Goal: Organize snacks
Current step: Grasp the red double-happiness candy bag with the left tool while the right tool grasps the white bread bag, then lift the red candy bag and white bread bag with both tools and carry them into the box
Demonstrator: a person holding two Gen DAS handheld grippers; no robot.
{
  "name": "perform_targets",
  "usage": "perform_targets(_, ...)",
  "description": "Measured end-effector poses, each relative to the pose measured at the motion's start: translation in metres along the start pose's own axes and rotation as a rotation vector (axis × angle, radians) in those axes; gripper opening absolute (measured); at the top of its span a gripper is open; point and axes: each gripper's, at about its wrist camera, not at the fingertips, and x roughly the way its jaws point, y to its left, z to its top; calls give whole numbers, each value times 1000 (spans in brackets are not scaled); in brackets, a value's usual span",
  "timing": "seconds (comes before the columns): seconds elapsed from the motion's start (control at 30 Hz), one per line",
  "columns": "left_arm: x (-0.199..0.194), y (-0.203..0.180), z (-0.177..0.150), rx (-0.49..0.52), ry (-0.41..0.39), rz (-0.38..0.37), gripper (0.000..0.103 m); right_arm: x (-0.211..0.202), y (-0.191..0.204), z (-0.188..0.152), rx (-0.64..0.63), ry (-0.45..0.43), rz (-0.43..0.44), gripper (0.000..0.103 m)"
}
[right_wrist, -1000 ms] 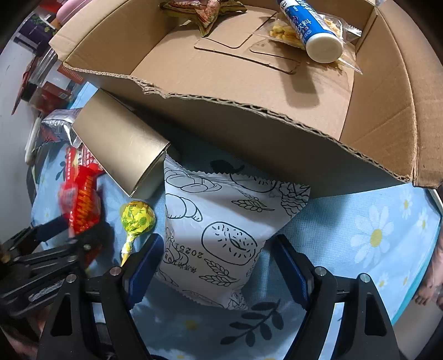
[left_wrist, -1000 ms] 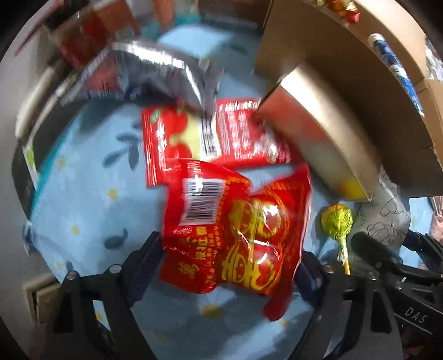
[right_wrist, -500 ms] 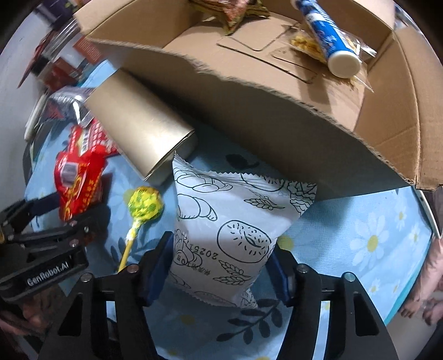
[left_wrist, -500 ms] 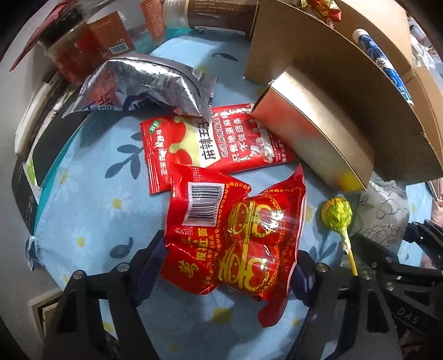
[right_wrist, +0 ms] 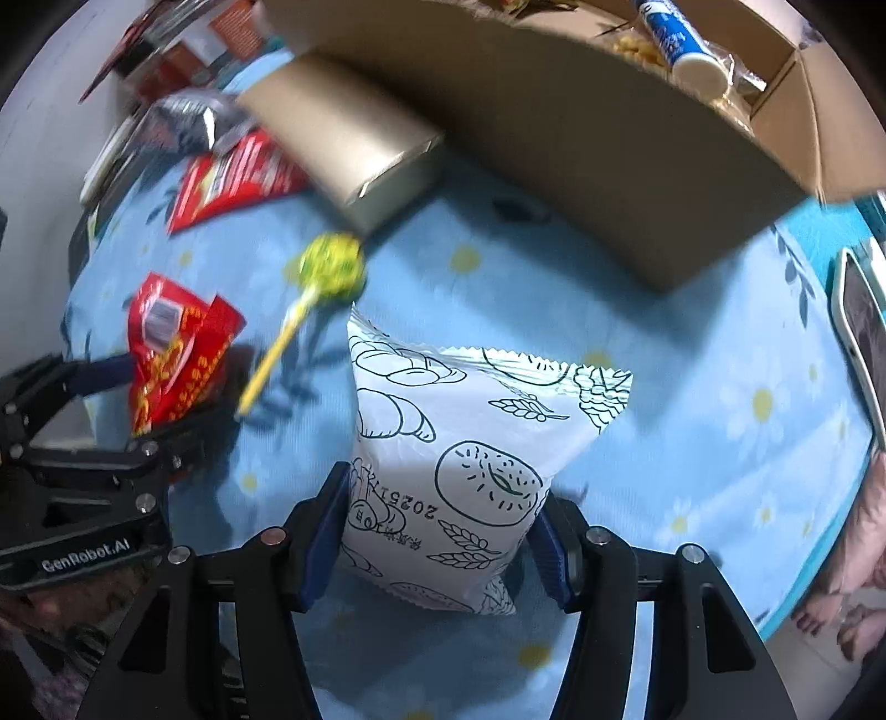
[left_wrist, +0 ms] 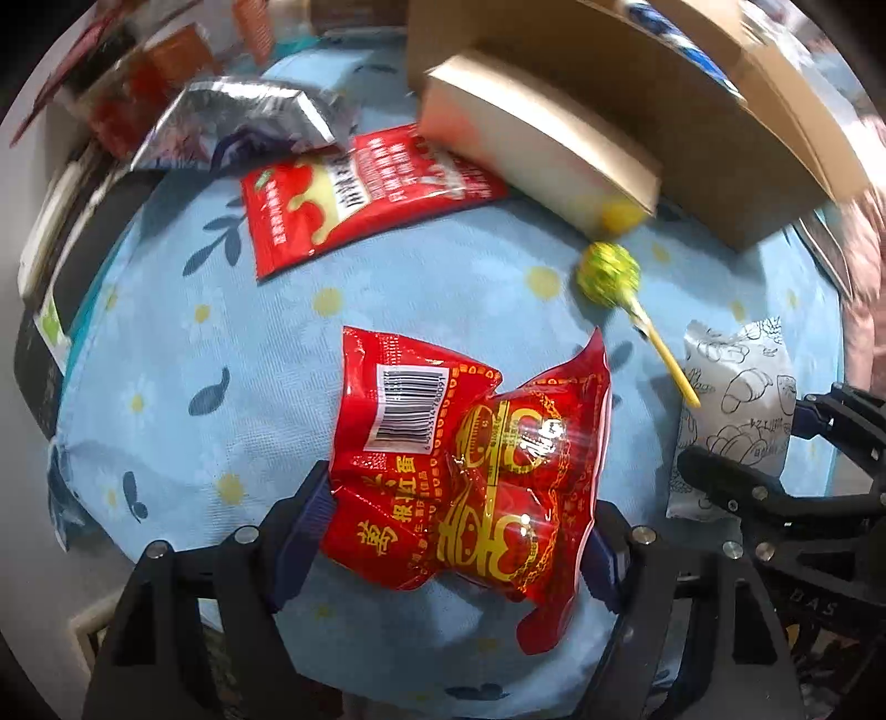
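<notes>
My left gripper (left_wrist: 459, 526) is shut on a red snack pack (left_wrist: 470, 465) with gold print and a barcode, held above the blue flowered cloth. My right gripper (right_wrist: 443, 531) is shut on a white bread packet (right_wrist: 465, 459) with line drawings. Each held pack also shows in the other view: the white packet (left_wrist: 731, 421) at the right, the red pack (right_wrist: 171, 354) at the left. A green lollipop (left_wrist: 609, 271) on a yellow stick lies on the cloth between them. The open cardboard box (right_wrist: 581, 166) stands behind and holds a blue-and-white tube (right_wrist: 681, 50).
A gold carton (left_wrist: 531, 138) lies against the box. A flat red packet (left_wrist: 360, 194) and a silver foil bag (left_wrist: 249, 122) lie at the back left. More packages crowd the far left edge (left_wrist: 138, 83). A phone (right_wrist: 858, 332) lies at the right edge.
Both grippers have pulled back and lifted with their packs. The red pack has come away from the flat red packet, and the white packet from the box. The lollipop has stayed put.
</notes>
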Motion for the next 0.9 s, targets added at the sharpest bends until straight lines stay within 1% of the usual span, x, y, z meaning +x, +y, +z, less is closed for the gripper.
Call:
perform_targets(0.13, 7, -13, 6, 45, -10, 26, 78, 4, 9, -14, -13, -8, -8, 59)
perform_targets(0.23, 17, -20, 4, 66, 4, 64, 78, 4, 11, -16, -4, -21, -29, 61)
perform_targets(0.3, 22, -27, 7, 48, -3, 46, 78, 6, 19, -16, -22, -17, -61, 63)
perform_targets(0.4, 23, -22, 8, 40, -14, 45, 78, 12, 44, -24, -43, -21, -86, 73)
perform_targets(0.47, 17, -15, 10, 26, -14, 43, 78, 15, 47, -29, -58, -28, -101, 73)
perform_targets(0.5, 16, -10, 9, 16, -14, 38, 78, 15, 50, -30, -63, -32, -110, 72)
perform_targets(0.57, 12, -9, 7, 7, -14, 36, 78, 14, 52, -34, -60, -46, -109, 59)
perform_targets(0.6, 9, -7, 5, 3, -14, 31, 78, 13, 52, -35, -49, -46, -96, 57)
perform_targets(0.7, -2, 2, 1, -19, -5, 9, 78, 9, 48, -37, -11, -63, -88, 55)
perform_targets(0.83, -11, 5, -4, -17, -17, 14, 78, 7, 49, -44, 1, -65, -63, 55)
perform_targets(0.9, -10, 13, -1, -13, -22, 11, 78, 2, 34, -42, -5, -56, -53, 54)
